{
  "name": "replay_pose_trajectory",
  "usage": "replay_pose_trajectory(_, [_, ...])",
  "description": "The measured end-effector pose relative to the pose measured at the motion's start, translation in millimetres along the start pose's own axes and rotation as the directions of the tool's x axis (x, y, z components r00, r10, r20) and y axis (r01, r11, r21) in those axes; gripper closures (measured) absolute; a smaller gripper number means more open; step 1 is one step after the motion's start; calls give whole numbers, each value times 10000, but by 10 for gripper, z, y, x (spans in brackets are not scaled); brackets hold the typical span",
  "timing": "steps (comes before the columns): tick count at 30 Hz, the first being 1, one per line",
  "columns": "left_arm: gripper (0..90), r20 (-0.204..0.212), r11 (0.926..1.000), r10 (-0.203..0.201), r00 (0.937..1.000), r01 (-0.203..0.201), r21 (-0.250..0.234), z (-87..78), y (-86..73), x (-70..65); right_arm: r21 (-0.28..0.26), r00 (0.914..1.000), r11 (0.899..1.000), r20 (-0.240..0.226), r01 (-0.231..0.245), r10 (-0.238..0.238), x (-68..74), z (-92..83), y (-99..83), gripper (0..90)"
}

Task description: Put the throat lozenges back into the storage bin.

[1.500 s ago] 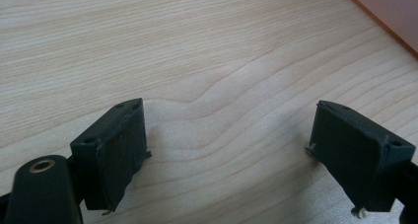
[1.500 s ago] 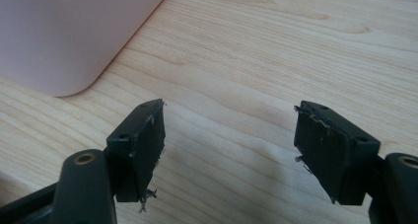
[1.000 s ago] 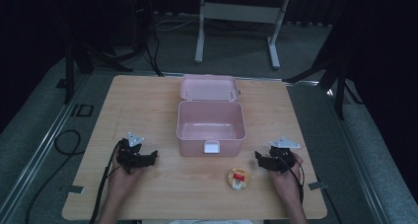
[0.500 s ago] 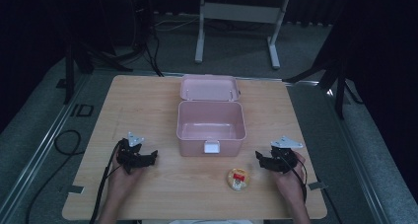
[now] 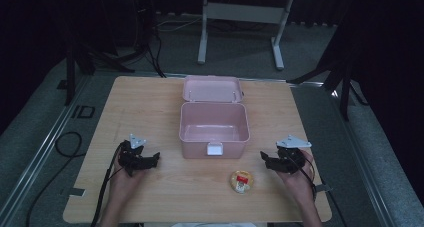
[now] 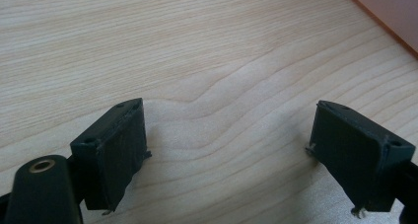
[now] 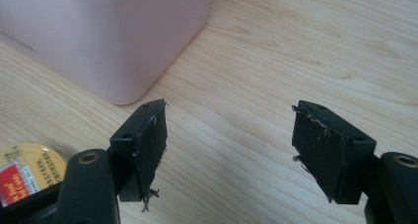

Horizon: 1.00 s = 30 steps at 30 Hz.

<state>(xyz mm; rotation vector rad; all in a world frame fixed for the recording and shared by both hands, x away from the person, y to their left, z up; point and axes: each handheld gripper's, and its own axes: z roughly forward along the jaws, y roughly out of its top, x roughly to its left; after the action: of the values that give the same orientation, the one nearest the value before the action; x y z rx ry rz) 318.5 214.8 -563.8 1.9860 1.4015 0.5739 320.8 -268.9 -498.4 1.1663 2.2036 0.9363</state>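
Resting apart, right tool (image 5: 266, 159) gapes empty beside yellow tin (image 5: 241, 181).

Dim lab or studio: wooden table (image 5: 150, 102) among stands (image 5: 240, 17) (cables (image 5: 65, 142) underfoot)

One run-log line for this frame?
left tool open, empty | right tool open, jaws just closed a little, empty | pink box lid open | round tin untouched

both hand-held grippers, left (image 5: 154, 159) and right (image 5: 263, 158), held low, jaws apart, empty
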Motion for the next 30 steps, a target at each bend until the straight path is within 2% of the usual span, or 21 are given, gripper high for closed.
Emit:
replay_pose_trajectory(3, [146,0,10000,-13,10000,13,-12,1,0,-1,-33,9995,9999,-276,118,-119,-19,-38,36,310])
replay_pose_trajectory(14, [146,2,10000,-8,10000,8,-13,1,0,0,274,9973,9976,-387,642,-631,-41,-115,133,295])
replay_pose_trajectory(17, [146,0,10000,-15,10000,15,-15,1,0,-1,381,9940,9943,-500,992,-973,-25,-148,184,290])
replay_pose_trajectory(22, [146,5,10000,-18,10000,18,-13,1,0,-1,416,9912,9929,-769,1111,-1077,-22,-177,231,287])
replay_pose_trajectory(24, [146,0,10000,-19,10000,19,-16,1,0,-1,517,9878,9887,-746,1408,-1368,-5,-196,263,284])
replay_pose_trajectory(30, [147,0,10000,-18,10000,18,-15,1,0,-1,577,9840,9863,-991,1545,-1483,24,-213,305,279])
